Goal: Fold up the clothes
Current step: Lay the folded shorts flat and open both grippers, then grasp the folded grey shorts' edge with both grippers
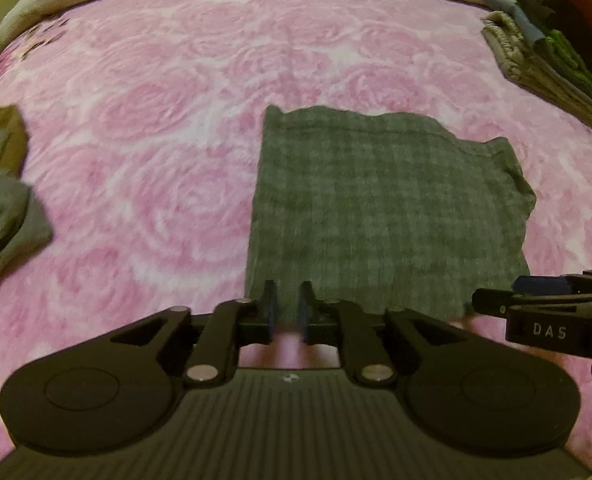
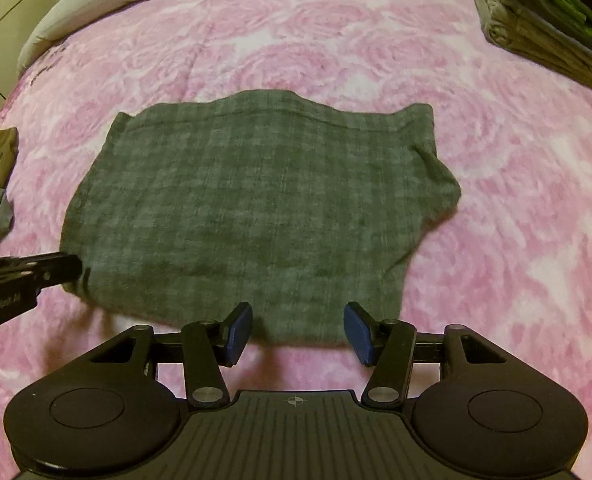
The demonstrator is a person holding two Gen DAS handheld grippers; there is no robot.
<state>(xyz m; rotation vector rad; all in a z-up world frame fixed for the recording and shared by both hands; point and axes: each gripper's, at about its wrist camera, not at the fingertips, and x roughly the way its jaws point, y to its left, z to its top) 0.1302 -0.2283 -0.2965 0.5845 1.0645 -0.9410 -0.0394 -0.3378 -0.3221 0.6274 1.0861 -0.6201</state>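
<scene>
Grey garment (image 2: 252, 208) flat; both claws low at near edge.

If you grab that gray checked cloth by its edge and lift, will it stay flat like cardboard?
Probably not. The gray checked cloth looks thin and soft: its far edge ripples and one corner is rumpled, so it should droop. It likely feels light. On the fuzzy pink blanket, a push would probably bunch it up.

Grey-green checked garment (image 2: 252, 208), folded rectangle, flat on bed

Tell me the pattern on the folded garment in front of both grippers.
Dark green-grey faint plaid garment, clearest in the right wrist view.
</scene>
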